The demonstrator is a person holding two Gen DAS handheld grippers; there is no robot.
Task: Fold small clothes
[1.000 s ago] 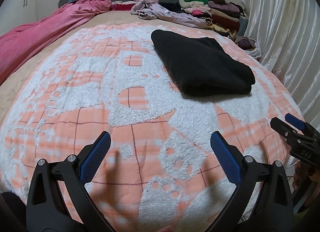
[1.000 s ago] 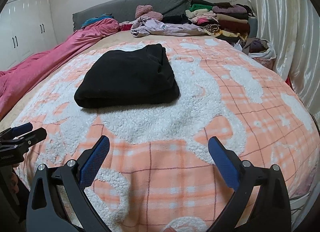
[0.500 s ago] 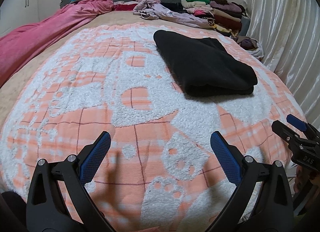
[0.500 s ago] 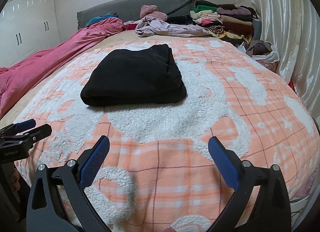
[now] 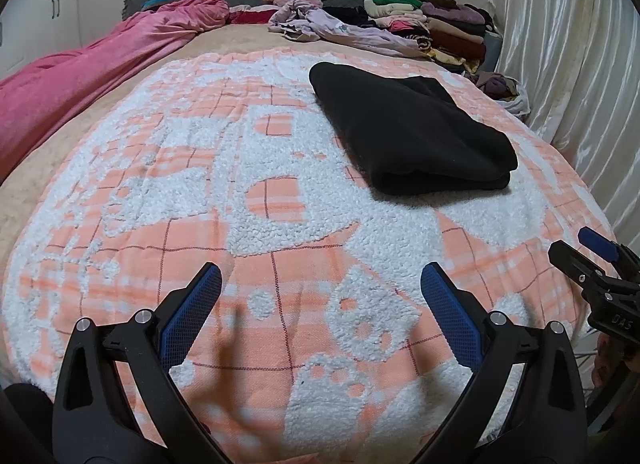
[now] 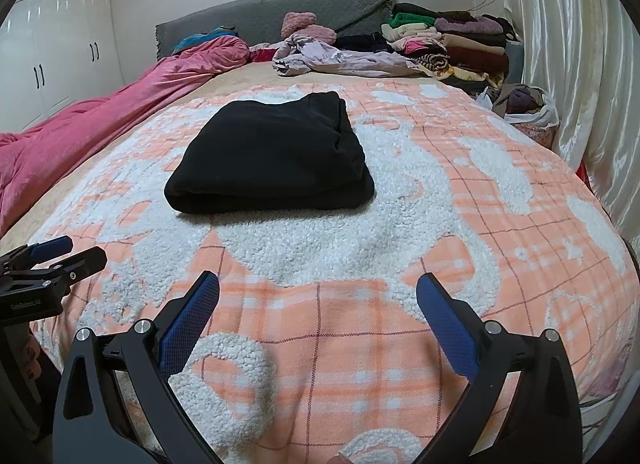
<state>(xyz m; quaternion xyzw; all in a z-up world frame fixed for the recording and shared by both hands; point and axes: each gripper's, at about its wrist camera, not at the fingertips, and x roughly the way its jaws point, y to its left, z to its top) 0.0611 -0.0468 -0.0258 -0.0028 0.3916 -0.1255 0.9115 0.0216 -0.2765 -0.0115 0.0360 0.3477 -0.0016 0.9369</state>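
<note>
A black garment [image 5: 408, 131] lies folded into a thick rectangle on the orange-and-white fleece blanket [image 5: 240, 199]; it also shows in the right wrist view [image 6: 272, 155]. My left gripper [image 5: 320, 276] is open and empty, hovering over the blanket's near edge, short of and left of the garment. My right gripper [image 6: 318, 284] is open and empty, hovering near the bed's front edge, directly short of the garment. Each gripper shows at the edge of the other's view: the right one [image 5: 588, 252] and the left one [image 6: 60, 254].
A pink duvet [image 5: 80, 79] runs along the left side. A loose lilac garment [image 5: 340, 29] and a stack of folded clothes [image 5: 436, 29] sit at the bed's head by the grey headboard [image 6: 280, 11]. A bag of clothes [image 6: 524, 103] and white curtains [image 6: 580, 63] stand right.
Both grippers have drifted slightly, so the black garment sits a little further right in the right wrist view. Both stay open and the garment has not moved.
</note>
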